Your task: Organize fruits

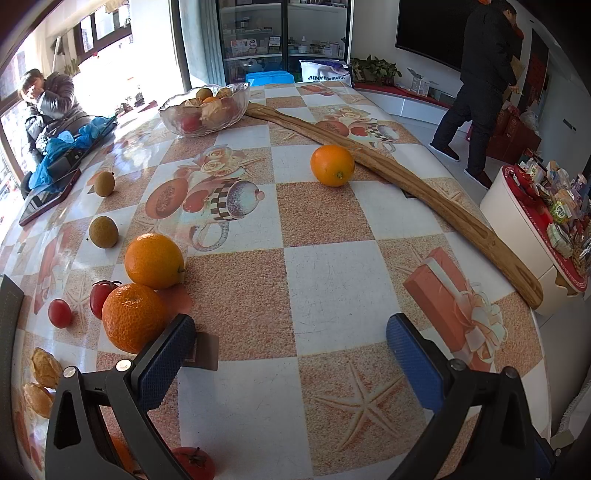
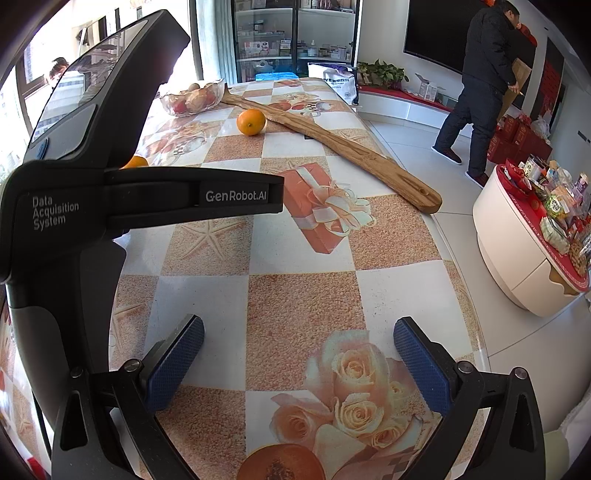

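The rough-skinned orange mandarin [image 1: 133, 317] sits on the checked tablecloth just left of the left gripper [image 1: 291, 339] — jaws spread, empty — nearer than the right gripper [image 2: 299, 343], likewise spread over bare cloth.

Bright daylight thru windows [image 1: 107, 26] at 10 o'clock. Glass-door cabinet [image 1: 284, 37] w/ stocked shelves at 12. Dark wall screen [image 1: 428, 33] on white wall at 1 o'clock, potted plant [image 1: 375, 70] on low red-topped bench below. White tile floor [image 1: 417, 125] at 2. Round white stand [image 1: 517, 229] w/ red top, piled w/ packets, at 3. Table [image 1: 332, 280] under checkered floral cloth fills fgd.
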A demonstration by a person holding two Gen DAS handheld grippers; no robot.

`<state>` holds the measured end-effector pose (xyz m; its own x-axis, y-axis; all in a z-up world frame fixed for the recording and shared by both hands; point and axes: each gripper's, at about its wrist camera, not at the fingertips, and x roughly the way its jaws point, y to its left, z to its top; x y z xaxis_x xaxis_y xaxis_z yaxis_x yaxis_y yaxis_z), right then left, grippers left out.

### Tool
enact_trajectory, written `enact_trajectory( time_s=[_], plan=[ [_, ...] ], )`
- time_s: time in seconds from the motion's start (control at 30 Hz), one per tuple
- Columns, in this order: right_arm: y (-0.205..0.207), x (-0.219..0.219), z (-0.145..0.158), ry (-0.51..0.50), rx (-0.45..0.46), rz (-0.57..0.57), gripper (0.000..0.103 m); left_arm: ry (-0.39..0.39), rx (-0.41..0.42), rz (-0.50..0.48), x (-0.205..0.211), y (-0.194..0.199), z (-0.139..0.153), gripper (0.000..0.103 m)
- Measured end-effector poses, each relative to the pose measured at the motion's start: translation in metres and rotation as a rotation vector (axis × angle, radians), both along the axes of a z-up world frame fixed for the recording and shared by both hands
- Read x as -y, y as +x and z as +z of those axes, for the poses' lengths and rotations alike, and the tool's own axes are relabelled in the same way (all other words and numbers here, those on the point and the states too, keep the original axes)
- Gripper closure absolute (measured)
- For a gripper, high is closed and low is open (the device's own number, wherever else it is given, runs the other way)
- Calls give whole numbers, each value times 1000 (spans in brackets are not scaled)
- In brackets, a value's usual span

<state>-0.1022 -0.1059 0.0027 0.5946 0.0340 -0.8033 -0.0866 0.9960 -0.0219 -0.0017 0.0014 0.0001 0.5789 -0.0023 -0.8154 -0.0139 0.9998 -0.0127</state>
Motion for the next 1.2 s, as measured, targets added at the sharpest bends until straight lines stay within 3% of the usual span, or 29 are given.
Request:
enact_trajectory(
  time_s=[0.7, 0.8, 0.9, 0.97, 1.1, 1.2],
  plan=[
    [1, -2, 0, 1, 2, 5, 0, 12, -10, 1, -2, -3, 1, 0],
    [1, -3, 1, 4, 3, 18, 0, 38, 23, -8, -5, -20, 13, 0],
    [2, -7, 1, 4, 4, 38, 0, 106, 106, -12, -11, -43, 33, 0],
    [1, -6, 0, 6, 5, 38, 0, 127, 133, 6, -24, -57, 42, 0],
    [1, -5, 0, 7, 5, 38, 0, 63, 130, 40, -66, -88, 47, 0],
    [1, -6, -1, 7, 5, 37, 0, 64, 105, 107, -103, -108, 42, 0]
  ],
)
